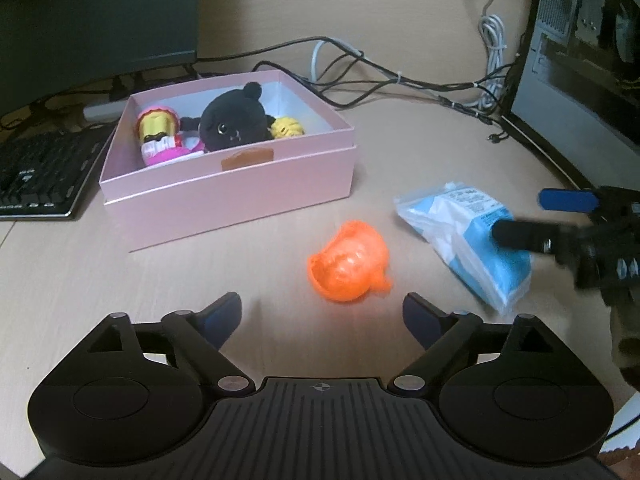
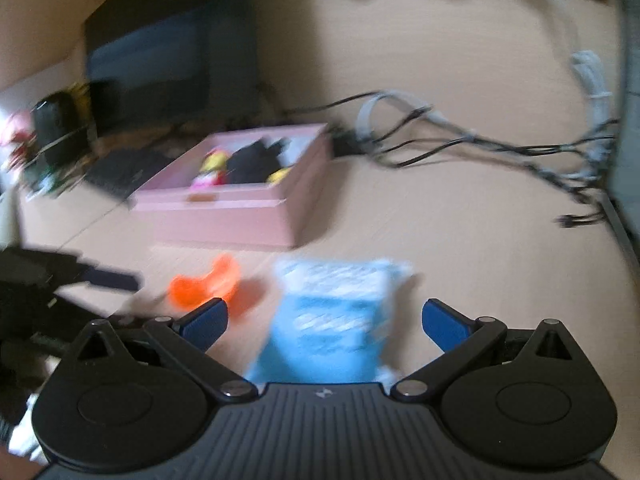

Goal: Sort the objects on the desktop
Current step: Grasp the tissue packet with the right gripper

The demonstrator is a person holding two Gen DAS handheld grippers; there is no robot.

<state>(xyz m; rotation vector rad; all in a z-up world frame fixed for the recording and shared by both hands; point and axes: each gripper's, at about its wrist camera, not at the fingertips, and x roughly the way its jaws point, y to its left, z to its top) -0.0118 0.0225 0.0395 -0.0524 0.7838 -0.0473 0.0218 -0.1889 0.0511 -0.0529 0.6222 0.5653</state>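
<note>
1. Pink cardboard box (image 1: 240,196) stands open on a pale wood-grain desk (image 1: 200,276), holding a black plush cat (image 1: 234,122), a pink-and-gold toy figure (image 1: 158,136) and a small yellow toy (image 1: 288,128).
2. Orange plastic toy (image 1: 349,266) lies on the bare desk in front of the box, apart from it and just beyond the left gripper (image 1: 322,314), whose blue-padded jaws stand wide apart with nothing between them.
3. Blue-and-white plastic packet (image 2: 328,320) lies to the right of the orange toy; in the right wrist view it sits between the spread fingers of the right gripper (image 2: 324,320), whose pads do not press on it. That view is blurred.
4. Seen from the left wrist camera, one dark finger of the right gripper overlaps the packet's top while the other blue pad (image 1: 568,199) sits behind it.
5. Black keyboard (image 1: 44,172) rests left of the box, a tangle of cables (image 1: 400,76) runs behind it, and a dark monitor (image 1: 96,12) rises at the back.
</note>
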